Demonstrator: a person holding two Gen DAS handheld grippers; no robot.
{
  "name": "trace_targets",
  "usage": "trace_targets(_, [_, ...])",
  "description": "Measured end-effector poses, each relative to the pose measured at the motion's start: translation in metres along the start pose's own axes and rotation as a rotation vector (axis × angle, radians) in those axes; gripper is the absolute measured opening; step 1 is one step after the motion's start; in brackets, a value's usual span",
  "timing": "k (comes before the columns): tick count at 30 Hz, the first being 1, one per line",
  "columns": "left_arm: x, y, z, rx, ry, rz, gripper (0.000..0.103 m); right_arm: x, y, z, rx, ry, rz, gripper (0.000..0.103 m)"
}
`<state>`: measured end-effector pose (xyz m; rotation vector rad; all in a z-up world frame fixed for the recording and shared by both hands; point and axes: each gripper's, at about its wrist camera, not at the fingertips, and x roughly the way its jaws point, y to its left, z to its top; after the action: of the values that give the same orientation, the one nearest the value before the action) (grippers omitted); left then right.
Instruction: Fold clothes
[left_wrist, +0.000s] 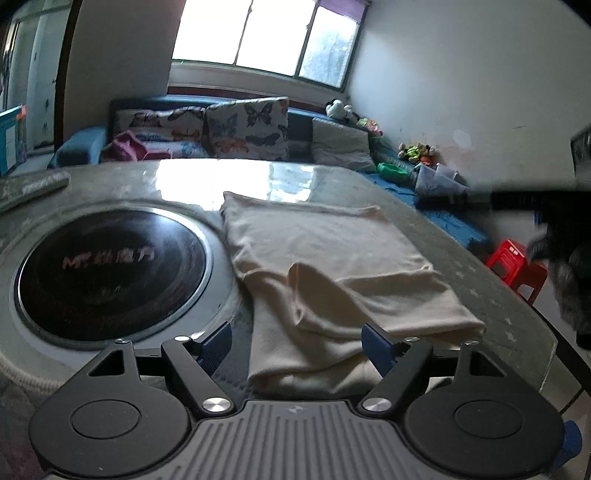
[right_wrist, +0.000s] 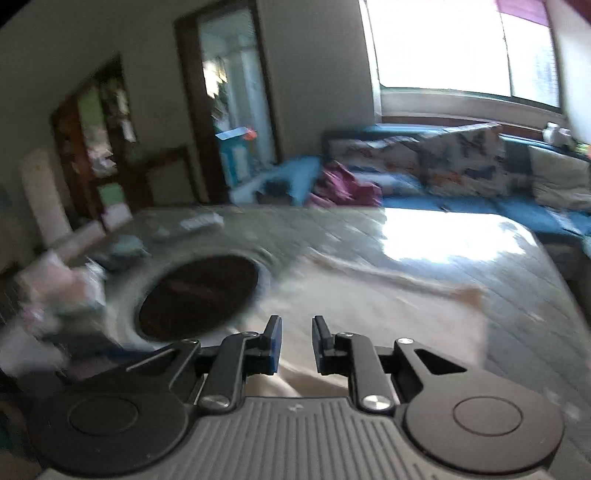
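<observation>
The cream-coloured soft garment (left_wrist: 332, 266), partly folded, lies on the grey glass-topped table (left_wrist: 480, 266), just beside the round black cooktop w/ metal rim (left_wrist: 110, 269) set into the table. The left gripper (left_wrist: 297, 347) has its jaws spread wide over the garment's near edge and grips nothing. The right gripper (right_wrist: 296, 343) is open only a narrow gap, nothing between the blue pads (right_wrist: 274, 345) (this view is much blurred), cream cloth just under it. Behind stands a blue sofa w/ butterfly-print cushions (left_wrist: 247, 129).
</observation>
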<state>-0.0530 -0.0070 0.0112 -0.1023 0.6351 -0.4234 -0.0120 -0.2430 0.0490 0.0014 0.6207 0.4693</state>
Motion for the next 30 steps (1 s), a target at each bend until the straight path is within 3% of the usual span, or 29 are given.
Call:
trace_targets(2, [0.002,-0.005,0.005,0.011,-0.015,-0.014,0.076,-0.003,-0.013,-0.017,-0.002,0.042,-0.045,0.017])
trace_targets(4, [0.008,-0.010,0.009,0.022,-0.018,-0.028,0.068,-0.004,-0.022,-0.036,-0.004,0.083,-0.081,0.017])
trace_targets(6, [0.016,-0.015,0.011,0.036,-0.005,-0.023,0.053,-0.006,-0.032,-0.056,-0.006,0.123,-0.117,0.017])
trace_targets(10, [0.035,-0.023,0.011,0.060,0.028,0.008,0.042,-0.007,-0.044,-0.079,0.043,0.143,-0.134,0.017])
trace_targets(16, [0.044,-0.020,0.005,0.043,0.063,0.052,0.042,-0.010,-0.050,-0.075,0.060,0.115,-0.116,0.017])
trace_targets(19, [0.047,-0.023,0.004,0.061,0.067,0.061,0.028,-0.003,-0.050,-0.074,0.055,0.113,-0.112,0.017])
trace_targets(21, [0.047,-0.025,0.003,0.081,0.061,0.072,0.012,-0.001,-0.049,-0.073,0.054,0.111,-0.103,0.018])
trace_targets(23, [0.045,-0.026,0.004,0.087,0.052,0.080,0.006,0.000,-0.047,-0.073,0.045,0.106,-0.103,0.018])
trace_targets(30, [0.023,-0.023,0.004,0.064,0.012,0.099,0.004,0.010,-0.050,-0.067,0.028,0.098,-0.111,0.018])
